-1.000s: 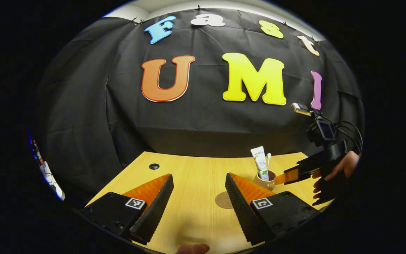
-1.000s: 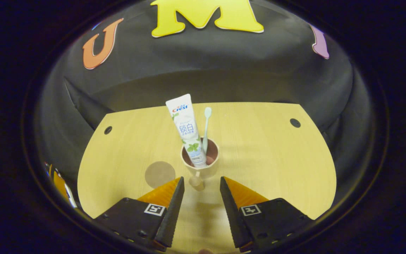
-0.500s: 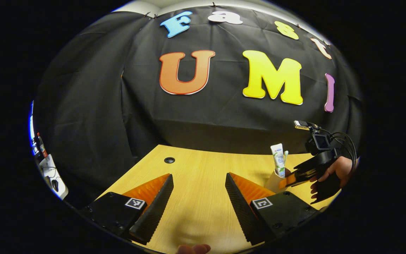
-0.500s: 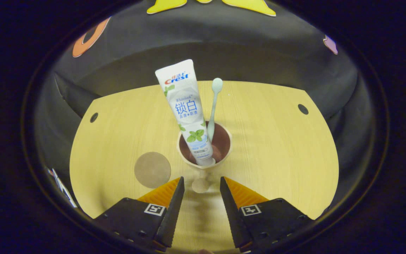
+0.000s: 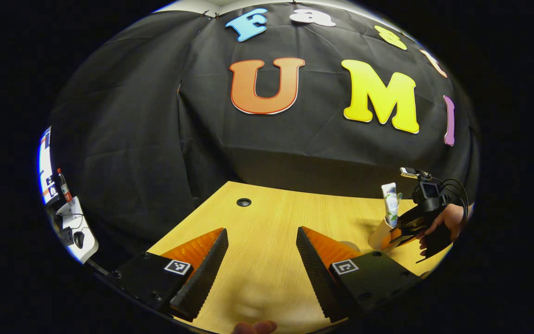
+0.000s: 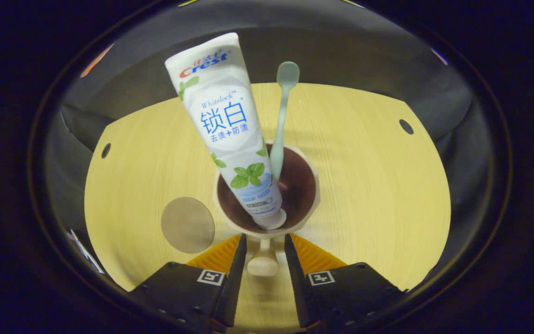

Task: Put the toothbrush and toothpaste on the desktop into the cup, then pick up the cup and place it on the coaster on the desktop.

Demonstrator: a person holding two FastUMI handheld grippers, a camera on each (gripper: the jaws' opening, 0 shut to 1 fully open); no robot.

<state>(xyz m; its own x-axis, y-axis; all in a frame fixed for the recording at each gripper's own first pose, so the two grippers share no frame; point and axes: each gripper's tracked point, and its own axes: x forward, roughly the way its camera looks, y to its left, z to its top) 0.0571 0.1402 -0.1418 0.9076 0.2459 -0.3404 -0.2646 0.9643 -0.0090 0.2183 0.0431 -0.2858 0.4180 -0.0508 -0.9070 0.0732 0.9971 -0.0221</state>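
In my right gripper view I count, from left to right: one round coaster [image 6: 187, 225] lying flat on the wooden desktop [image 6: 369, 185], then one toothpaste tube [image 6: 225, 125] and one toothbrush [image 6: 282, 116], both standing inside the single cup [image 6: 267, 190]. The tube leans left with its cap down on the cup's floor; the toothbrush stands just right of it, head up. The coaster sits beside the cup, apart from it. My right gripper [image 6: 263, 250] has its two fingers drawn close on either side of the cup's handle [image 6: 263, 264]; I cannot tell whether both actually press on it. I count two cable holes in the desktop, one at each far corner.

In my left gripper view, my left gripper [image 5: 261, 253] hangs over bare desktop [image 5: 267, 222] with its fingers spread wide and nothing between them. Far right, the cup [image 5: 380, 234] with the tube [image 5: 390, 210] shows beside the right gripper [image 5: 406, 229] and one hand [image 5: 448, 220].
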